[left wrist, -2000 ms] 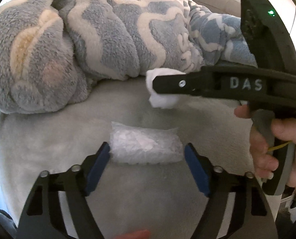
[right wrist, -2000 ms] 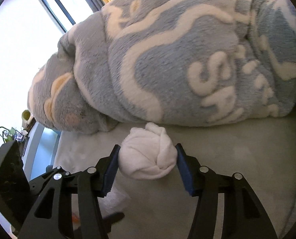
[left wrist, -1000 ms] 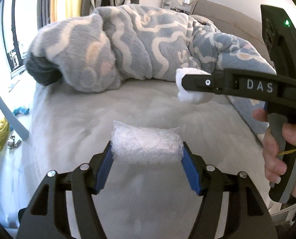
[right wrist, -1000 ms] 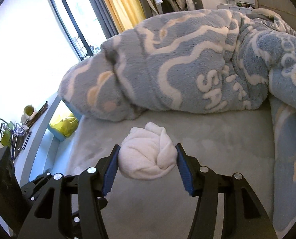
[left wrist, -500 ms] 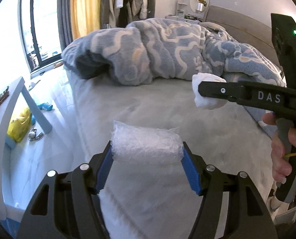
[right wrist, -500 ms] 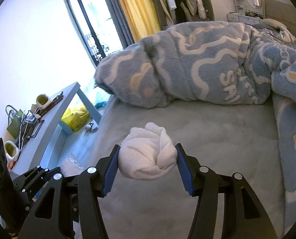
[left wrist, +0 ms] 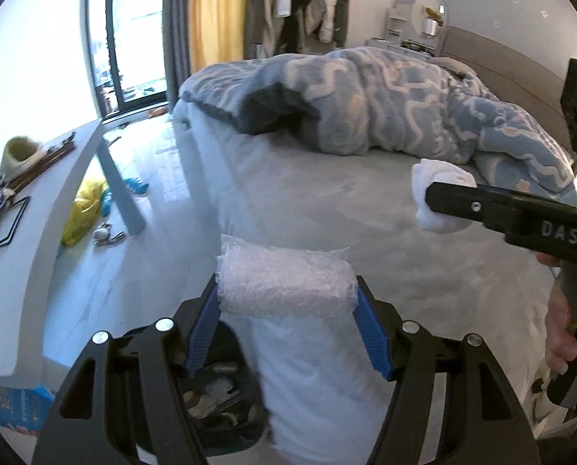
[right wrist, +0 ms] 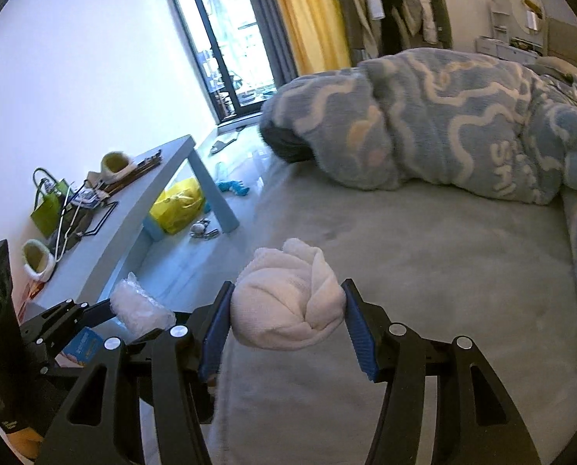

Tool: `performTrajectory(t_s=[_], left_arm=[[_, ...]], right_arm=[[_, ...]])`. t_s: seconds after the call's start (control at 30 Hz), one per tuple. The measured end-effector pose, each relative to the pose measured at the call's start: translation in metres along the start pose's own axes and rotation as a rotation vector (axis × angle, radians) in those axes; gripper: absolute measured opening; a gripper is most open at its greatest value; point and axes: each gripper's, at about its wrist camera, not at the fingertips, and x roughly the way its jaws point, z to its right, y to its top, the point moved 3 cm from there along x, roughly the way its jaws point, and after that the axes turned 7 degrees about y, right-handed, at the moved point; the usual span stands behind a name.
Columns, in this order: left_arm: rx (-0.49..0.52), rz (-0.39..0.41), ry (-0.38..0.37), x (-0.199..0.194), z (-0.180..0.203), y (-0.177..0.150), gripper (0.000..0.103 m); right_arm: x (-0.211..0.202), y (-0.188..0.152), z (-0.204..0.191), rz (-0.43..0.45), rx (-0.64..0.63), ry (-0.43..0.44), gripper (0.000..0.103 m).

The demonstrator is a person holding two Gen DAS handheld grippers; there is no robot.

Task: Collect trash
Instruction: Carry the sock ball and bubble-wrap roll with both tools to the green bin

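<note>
Now my left gripper [left wrist: 286,312] is clamped on a roll of bubble wrap [left wrist: 284,277], its blue pads pressing both ends so the roll lies crosswise between them, lifted clear of the grey bed [left wrist: 327,209] and hanging at the bed's near corner; my right gripper [right wrist: 288,319] is clenched on a balled white cloth [right wrist: 288,298], which sits snug between its pads, likewise off the mattress; in the left wrist view that cloth shows up to the right, poking out past the black finger of the right gripper, with my right hand [left wrist: 564,333] wrapped round the handle; in the right wrist view the bubble wrap shows at lower left, low beside the bed's edge; farther back on the bed lies a rumpled blue and cream fleece blanket [right wrist: 443,124]; to the left, on the floor, stands a long grey table [right wrist: 141,209] with slippers, a green bag and other small things on it, and a yellow bag [right wrist: 180,201] under it; behind are yellow curtains [right wrist: 311,15] and a glass door.
</note>
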Motion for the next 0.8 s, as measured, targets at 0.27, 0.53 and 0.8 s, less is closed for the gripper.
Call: performTrajectory(t_s=[0.27, 0.53, 0.8], left_arm=[[-0.049, -0.035, 0.039, 0.002, -0.053, -0.017, 0.068], [-0.109, -0.134, 0.075, 0.024, -0.109, -0.047, 0.068], [-0.16, -0.238, 0.086, 0.045, -0.148, -0.081, 0.068]], right_arm=[[0.028, -0.004, -0.06, -0.034, -0.068, 0.064, 0.056], [0.065, -0.013, -0.109, -0.084, -0.116, 0.107, 0.056], [0.092, -0.022, -0.144, -0.118, -0.147, 0.131, 0.056]])
